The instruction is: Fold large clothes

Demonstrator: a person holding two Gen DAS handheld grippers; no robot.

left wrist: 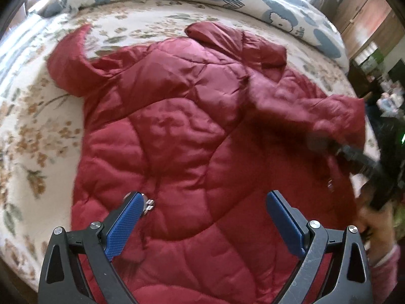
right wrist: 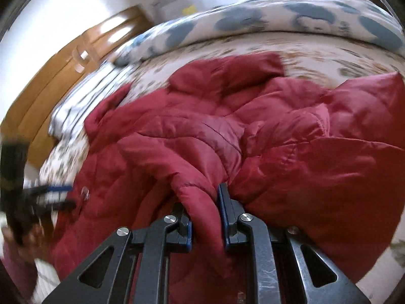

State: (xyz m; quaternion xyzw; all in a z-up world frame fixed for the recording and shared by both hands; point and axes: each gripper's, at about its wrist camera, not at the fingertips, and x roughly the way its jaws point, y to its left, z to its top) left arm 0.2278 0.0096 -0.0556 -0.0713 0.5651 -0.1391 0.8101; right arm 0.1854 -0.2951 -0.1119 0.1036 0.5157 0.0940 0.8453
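Quilted dark-red puffer jacket (left wrist: 192, 131) is spread across the bed with the floral cream sheet (left wrist: 30, 131), taking up most of the middle, with its hem toward the near edge. One sleeve (left wrist: 73, 58) sticks out toward the sheet's left side, and the collar end points at the rolled white duvet with blue blotches (left wrist: 278, 7) along the far edge. The left gripper (left wrist: 202, 217) hangs over the lower part of the jacket, blue pads wide apart, nothing between them. The right gripper (right wrist: 205, 217) is pinched nearly closed on a fold of red fabric, a bunched bit of the jacket's right side lifted off the sheet. It's pretty blurry there, so which part of the jacket exactly, can't tell. Wooden wardrobe doors (right wrist: 63, 76) stand off past the bed.
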